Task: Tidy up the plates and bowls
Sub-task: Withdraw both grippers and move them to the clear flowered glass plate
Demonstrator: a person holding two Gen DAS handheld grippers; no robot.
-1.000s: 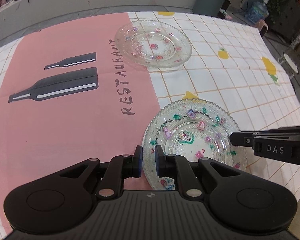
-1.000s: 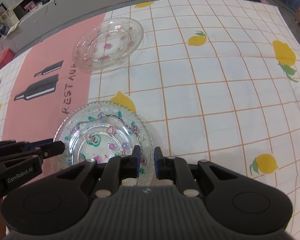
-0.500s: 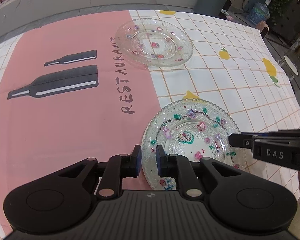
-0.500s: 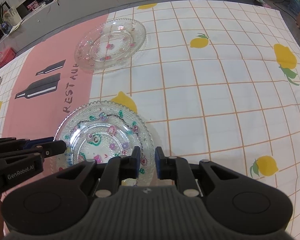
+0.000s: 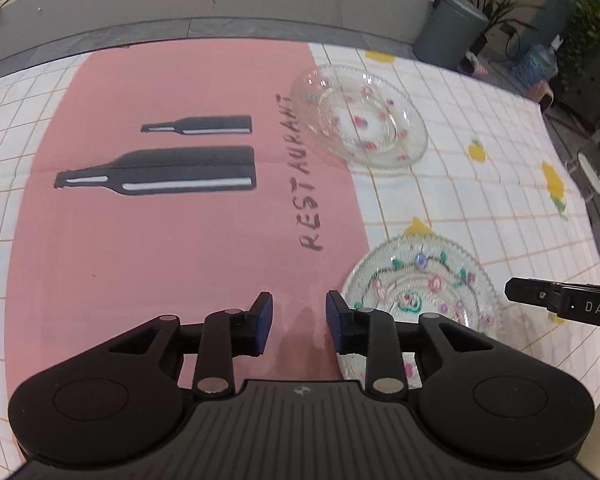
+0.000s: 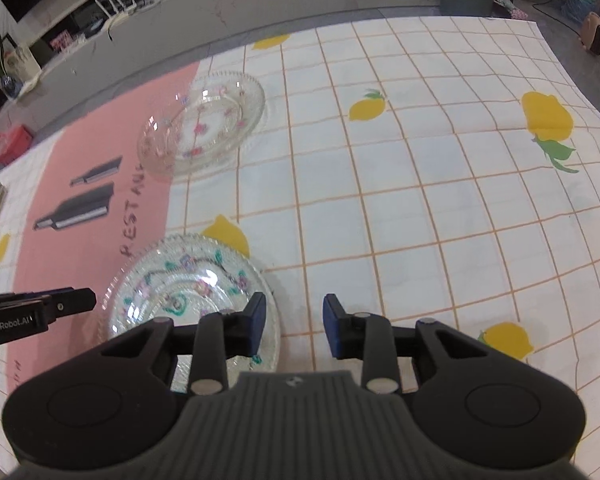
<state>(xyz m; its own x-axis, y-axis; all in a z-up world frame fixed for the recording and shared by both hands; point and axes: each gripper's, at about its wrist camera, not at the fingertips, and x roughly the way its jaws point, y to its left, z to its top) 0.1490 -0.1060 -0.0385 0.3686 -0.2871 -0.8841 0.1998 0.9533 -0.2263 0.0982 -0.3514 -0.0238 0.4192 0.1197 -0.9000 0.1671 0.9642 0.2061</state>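
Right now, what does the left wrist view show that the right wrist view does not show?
Only the left wrist view shows the open left gripper head-on and both printed bottles whole. Only the right wrist view shows the open right gripper head-on and a big lemon print. Both show the near glass plate, released, and the far glass plate.

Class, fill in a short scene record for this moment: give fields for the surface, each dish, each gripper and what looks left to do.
surface: tablecloth, pink panel and lemon grid
near dish: patterned glass plate, lying flat
far dish: clear glass plate, apart from the near one
left gripper: open, jaws just widened, nothing between
right gripper: open, jaws just widened, nothing between
left to do: plates not stacked
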